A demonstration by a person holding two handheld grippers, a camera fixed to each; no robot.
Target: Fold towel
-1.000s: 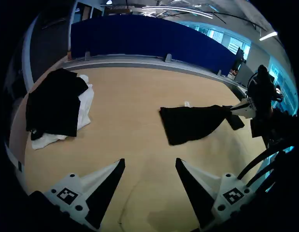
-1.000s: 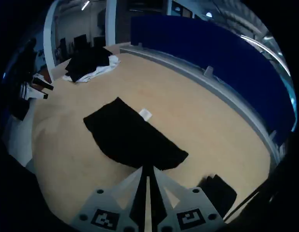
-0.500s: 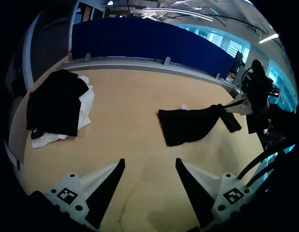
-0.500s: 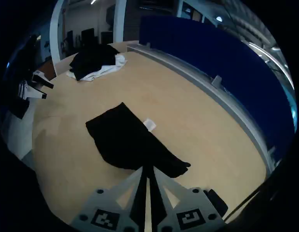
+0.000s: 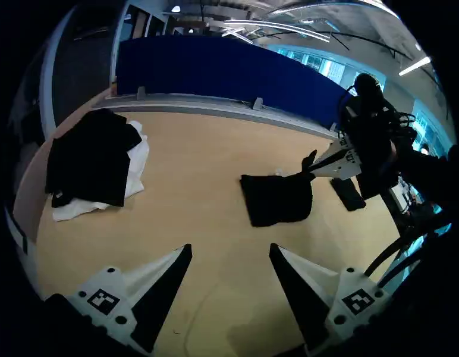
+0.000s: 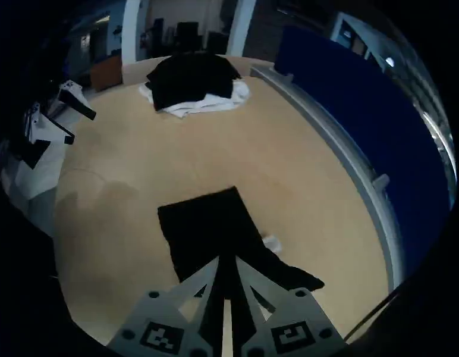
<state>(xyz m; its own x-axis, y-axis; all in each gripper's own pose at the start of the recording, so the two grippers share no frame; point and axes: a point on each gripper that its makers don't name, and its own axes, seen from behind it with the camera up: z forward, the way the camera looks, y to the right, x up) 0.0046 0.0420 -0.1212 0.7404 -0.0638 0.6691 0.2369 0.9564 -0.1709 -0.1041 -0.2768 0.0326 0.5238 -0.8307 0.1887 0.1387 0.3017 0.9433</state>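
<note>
No writing can be read; the white tag [image 6: 271,243] beside the black towel [image 6: 211,232] seems blank, though tiny.

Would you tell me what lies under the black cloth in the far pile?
White cloth pokes out beneath the black cloth; anything deeper is covered.

Black towel [image 6: 208,229], pale tan table [image 6: 146,154], deep blue divider [image 5: 229,65], black-over-white cloth pile [image 5: 90,157].

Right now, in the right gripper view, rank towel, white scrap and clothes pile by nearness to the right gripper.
1. The towel, pinched in the right gripper.
2. The white scrap, just right of the towel.
3. The clothes pile, far across the table.
</note>
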